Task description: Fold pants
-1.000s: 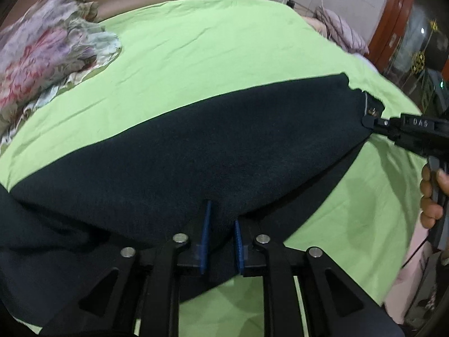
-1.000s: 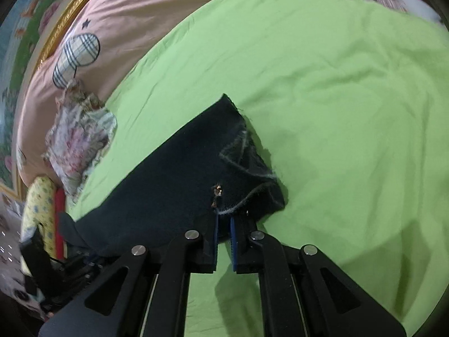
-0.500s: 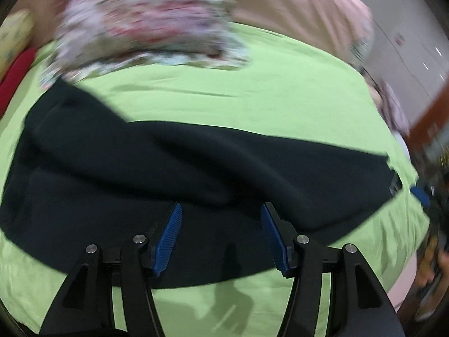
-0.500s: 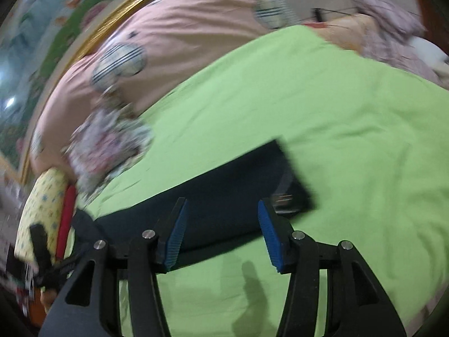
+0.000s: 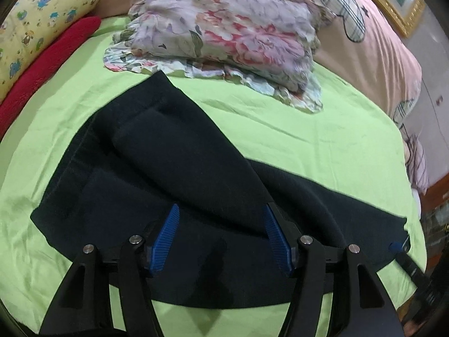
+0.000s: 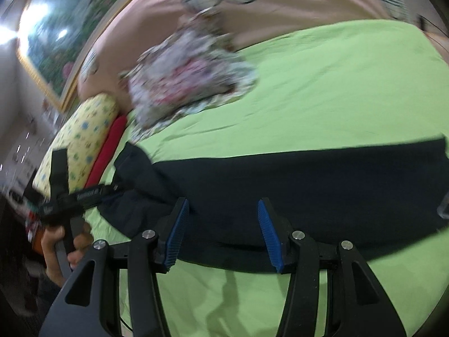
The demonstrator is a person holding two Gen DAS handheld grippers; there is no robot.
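Dark navy pants (image 5: 179,174) lie flat on the green sheet (image 5: 322,140), with the legs folded over each other at the left end. My left gripper (image 5: 221,230) is open and empty, hovering over the pants' near edge. In the right wrist view the pants (image 6: 294,179) stretch left to right. My right gripper (image 6: 221,224) is open and empty above their near edge. The left gripper (image 6: 84,196) shows at the far left in a hand; the right gripper's tip (image 5: 395,245) shows at the waist end.
A floral cloth bundle (image 5: 224,31) lies beyond the pants. A yellow pillow (image 5: 36,19) and a red roll (image 5: 42,73) sit at the left. A pink duvet (image 5: 364,42) lies at the back. The bed's near edge is just below both grippers.
Both grippers were shut on the pants a second ago. They have opened, let the pants go and pulled back. The pants now lie flat on the sheet.
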